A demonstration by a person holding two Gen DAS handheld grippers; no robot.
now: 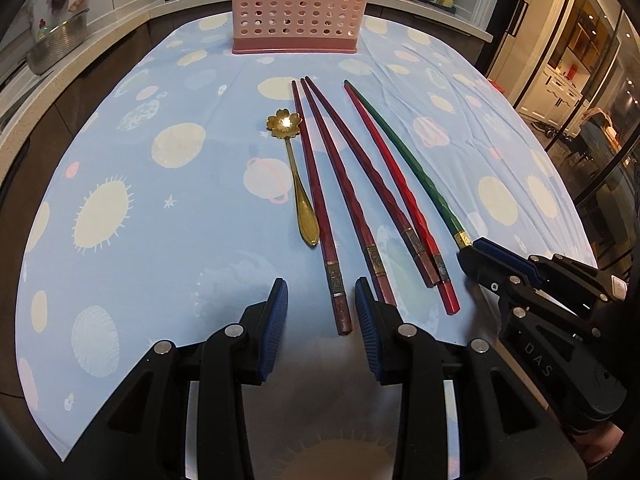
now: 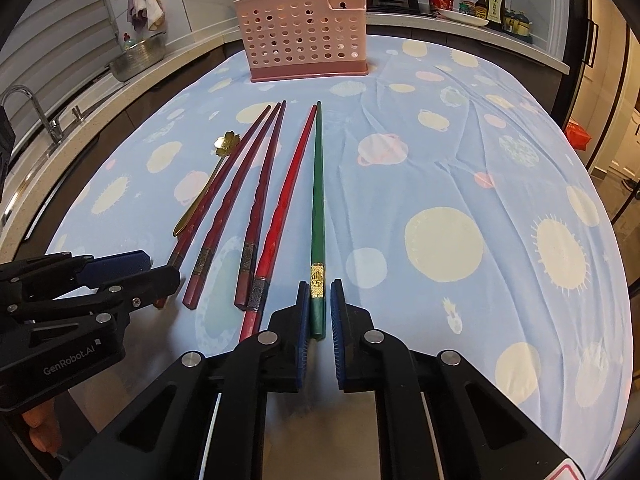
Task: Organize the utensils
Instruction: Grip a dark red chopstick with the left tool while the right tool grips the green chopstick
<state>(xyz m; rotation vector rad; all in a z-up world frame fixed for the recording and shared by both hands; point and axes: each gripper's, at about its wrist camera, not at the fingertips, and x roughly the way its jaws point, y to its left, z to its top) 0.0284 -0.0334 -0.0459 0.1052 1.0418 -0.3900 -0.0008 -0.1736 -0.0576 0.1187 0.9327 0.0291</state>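
Blue cloth (image 2: 440,152) with pale planets covers the table, and my landmark, the pink holder (image 2: 306,34), stands at its far edge. Nearer me than the holder lie three dark red chopsticks (image 2: 260,196), a bright red chopstick (image 2: 286,200) and a green chopstick (image 2: 318,200), with a gold flower spoon (image 1: 296,172) leftmost. My right gripper (image 2: 318,312) pinches the green chopstick's butt end. My left gripper (image 1: 320,308) stands half spread astride one dark red end, not gripping.
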